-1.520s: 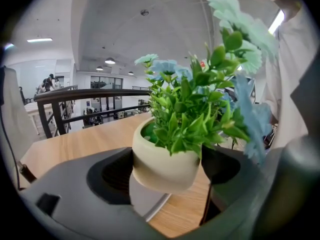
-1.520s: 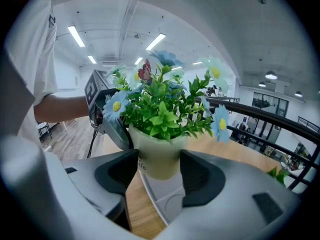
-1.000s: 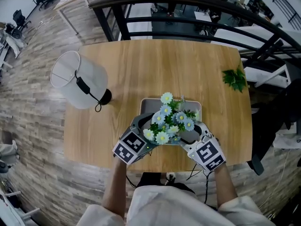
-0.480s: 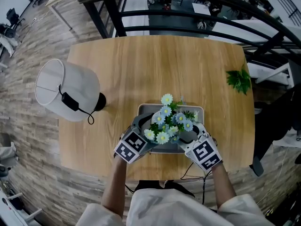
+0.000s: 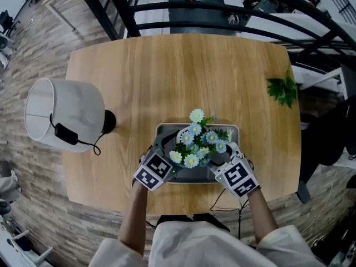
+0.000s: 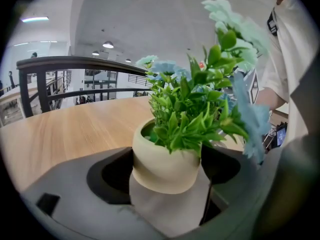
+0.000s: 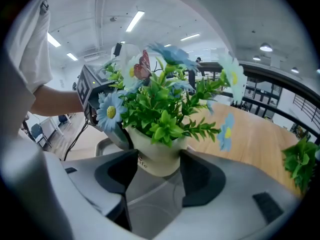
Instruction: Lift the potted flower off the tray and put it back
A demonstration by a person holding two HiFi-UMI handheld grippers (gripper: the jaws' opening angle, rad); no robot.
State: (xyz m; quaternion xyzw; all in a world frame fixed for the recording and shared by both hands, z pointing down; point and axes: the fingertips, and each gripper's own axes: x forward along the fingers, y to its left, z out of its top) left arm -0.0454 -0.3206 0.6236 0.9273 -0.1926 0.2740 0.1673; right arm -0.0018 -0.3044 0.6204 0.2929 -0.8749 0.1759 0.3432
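Note:
The potted flower (image 5: 197,143), pale blue daisies over green leaves in a cream pot (image 6: 162,166), sits low over the grey tray (image 5: 237,129) near the table's front edge. My left gripper (image 5: 169,147) holds the pot from the left and my right gripper (image 5: 224,156) from the right. In the left gripper view the dark jaws of the left gripper (image 6: 165,176) press both sides of the pot. In the right gripper view the right gripper (image 7: 157,170) clasps the pot (image 7: 157,156) just above the tray floor (image 7: 150,204). Whether the pot's base touches the tray is hidden.
A white lampshade (image 5: 61,115) with a black base and cord lies at the table's left. A green leaf sprig (image 5: 283,90) rests at the right edge. A black railing (image 5: 222,10) runs beyond the far edge of the wooden table (image 5: 183,71).
Both grippers have come down together with the potted flower, from above the tray to close over it. The jaws keep the same hold on the pot.

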